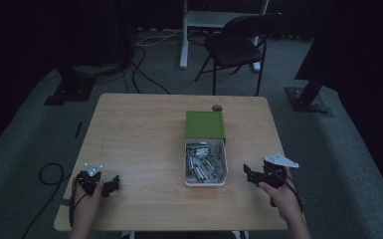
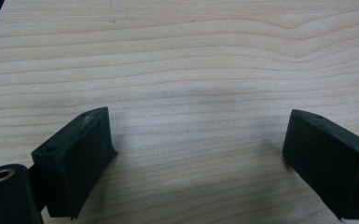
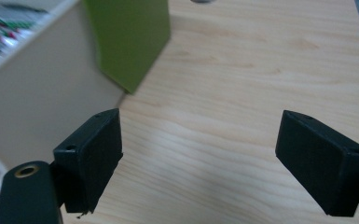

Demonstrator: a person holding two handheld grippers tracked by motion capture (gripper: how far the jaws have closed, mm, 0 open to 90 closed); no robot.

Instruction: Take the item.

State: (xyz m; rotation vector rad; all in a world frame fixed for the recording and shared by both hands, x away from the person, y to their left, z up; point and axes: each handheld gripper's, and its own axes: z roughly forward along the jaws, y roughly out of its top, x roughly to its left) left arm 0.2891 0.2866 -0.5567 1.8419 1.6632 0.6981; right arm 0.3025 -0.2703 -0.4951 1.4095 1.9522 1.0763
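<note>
I find both tools idle on the bench [image 1: 144, 144]: the left gripper [image 1: 110, 185] has its jaws spread over bare wood, and the right gripper [image 1: 251, 174] is likewise spread and holding nothing. The open drawer box [image 1: 205, 162], its white tray full of small packets [image 1: 205, 165] below the green sleeve [image 1: 205, 124], sits just off the right gripper's left jaw and well apart from the left gripper. I judge the work not yet begun; the packets lie untouched and every grasp is still to make.

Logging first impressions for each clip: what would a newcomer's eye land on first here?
First the green box at the middle of the wooden table, with its pale drawer pulled out toward the person and full of small silvery packets. Next the two black grippers at the near edge, the left gripper and right gripper, both open and empty, flanking the drawer.
</note>
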